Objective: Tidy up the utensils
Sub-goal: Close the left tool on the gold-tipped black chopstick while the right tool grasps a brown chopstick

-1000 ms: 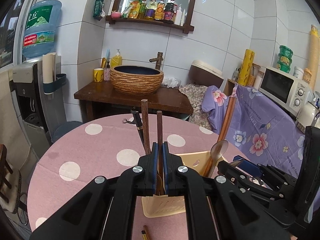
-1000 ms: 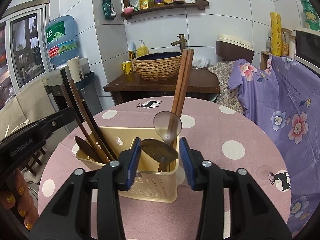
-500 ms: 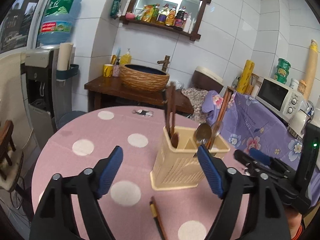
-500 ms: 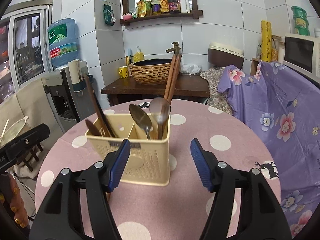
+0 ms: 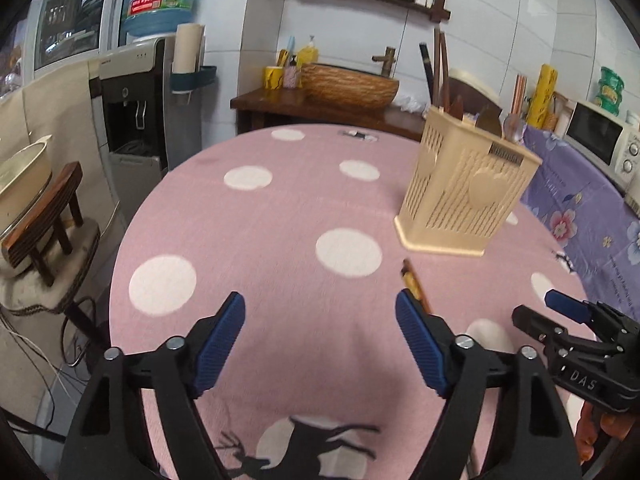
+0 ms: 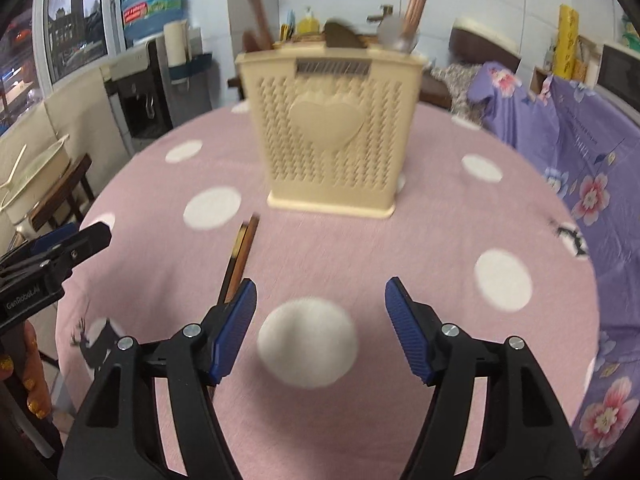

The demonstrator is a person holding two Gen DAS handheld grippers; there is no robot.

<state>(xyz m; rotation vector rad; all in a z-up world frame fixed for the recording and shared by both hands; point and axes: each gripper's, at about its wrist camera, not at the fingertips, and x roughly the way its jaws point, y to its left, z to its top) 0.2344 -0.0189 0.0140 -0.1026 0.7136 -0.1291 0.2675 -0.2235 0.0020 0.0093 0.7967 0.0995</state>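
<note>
Cream holder (image 6: pixel 332 136) already full of spoons, sticks. Two chopsticks (image 6: pixel 239 256) left on table. Both grippers wide apart, empty.

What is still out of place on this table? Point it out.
One pair of chopsticks lies flat on the pink tablecloth, in front of the beige holder, while the other utensils stand inside it. Both tongs, left and right, are open and empty.

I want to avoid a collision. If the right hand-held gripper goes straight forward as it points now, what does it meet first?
Probably the holder: it stands centred ahead of the open right hand-held gripper, with only bare tablecloth between. The chopsticks lie left of that line. Depth is uncertain.
</note>
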